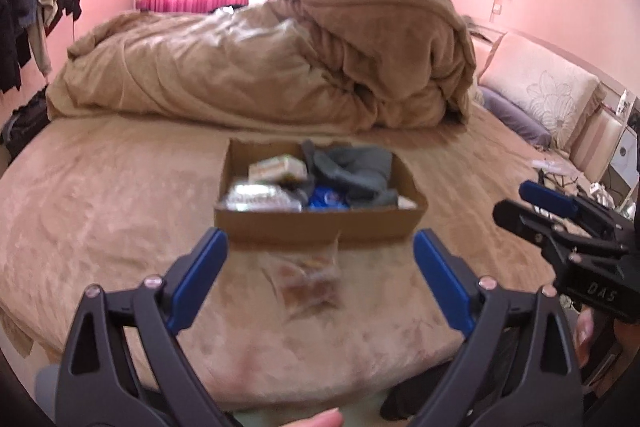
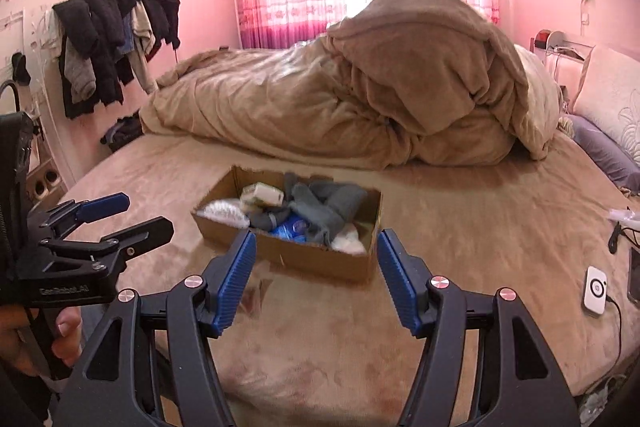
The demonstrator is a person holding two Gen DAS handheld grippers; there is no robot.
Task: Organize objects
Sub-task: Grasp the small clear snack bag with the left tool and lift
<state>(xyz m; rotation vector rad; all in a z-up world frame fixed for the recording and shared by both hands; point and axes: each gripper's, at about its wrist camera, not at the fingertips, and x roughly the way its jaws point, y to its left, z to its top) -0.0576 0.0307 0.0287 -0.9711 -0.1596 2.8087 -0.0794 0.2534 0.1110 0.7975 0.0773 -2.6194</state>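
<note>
In the left wrist view, the left gripper (image 1: 320,275) is seen spread wide with nothing held between its blue pads. A cardboard box (image 1: 320,227) is found at twelve o'clock on the bed (image 1: 100,207), already loaded with a grey cloth (image 1: 352,167), a small carton (image 1: 276,167), a silvery packet (image 1: 260,199) and something blue (image 1: 326,203). A clear packet (image 1: 308,279), blurred, is left lying on the bed between the pads, just short of the box; it is judged the remaining item. The right gripper (image 1: 516,203) is seen at three o'clock, parted and empty.

In the right wrist view, the right gripper (image 2: 316,275) is likewise shown wide open and empty, the box at twelve o'clock. The left gripper is seen at nine o'clock, the piled blanket (image 2: 360,99) at one o'clock, a white device (image 2: 595,291) on its cable at three o'clock. The path is not blocked.
</note>
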